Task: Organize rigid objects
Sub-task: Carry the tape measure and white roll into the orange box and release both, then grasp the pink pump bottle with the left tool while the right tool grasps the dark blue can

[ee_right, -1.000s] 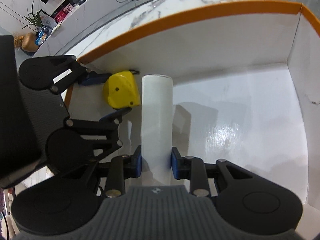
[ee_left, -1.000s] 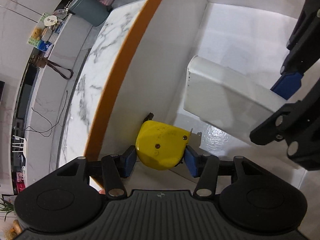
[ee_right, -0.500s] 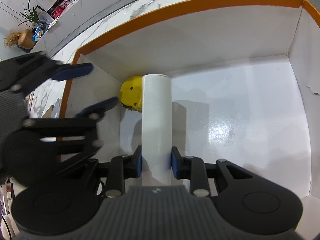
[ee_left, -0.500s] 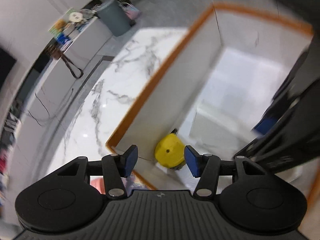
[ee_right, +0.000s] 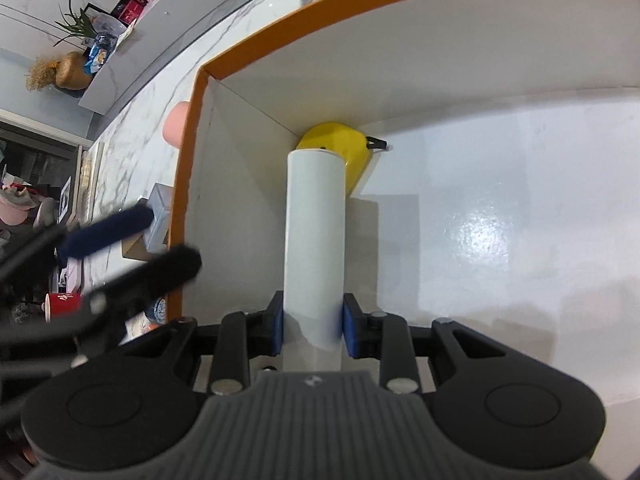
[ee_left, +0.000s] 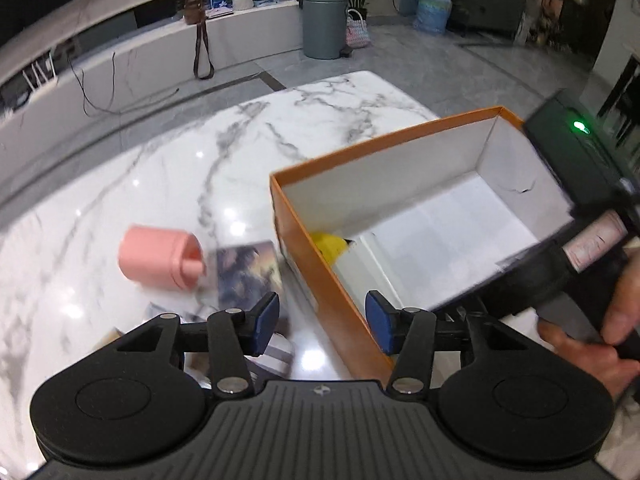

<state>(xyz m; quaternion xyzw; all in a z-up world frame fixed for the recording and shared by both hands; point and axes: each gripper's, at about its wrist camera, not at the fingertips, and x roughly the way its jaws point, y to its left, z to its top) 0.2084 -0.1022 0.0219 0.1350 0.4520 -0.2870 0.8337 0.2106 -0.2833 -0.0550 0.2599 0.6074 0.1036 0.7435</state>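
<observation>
Both fisheye views bend straight lines toward their edges. The left wrist view is dim and smeared with motion blur, with glare spots on the marble table [ee_left: 168, 184]. The right wrist view is brighter: a glossy highlight sits on the box [ee_right: 484, 236] floor, and the left gripper [ee_right: 132, 248] is blurred.

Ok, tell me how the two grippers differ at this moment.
The left gripper is open and empty; the right gripper is shut on a white cylinder. The left gripper hangs over the marble table at the orange box's outer wall; the right gripper is inside the box, beside the yellow tape measure in the corner. Both have blue pads on black fingers.
</observation>
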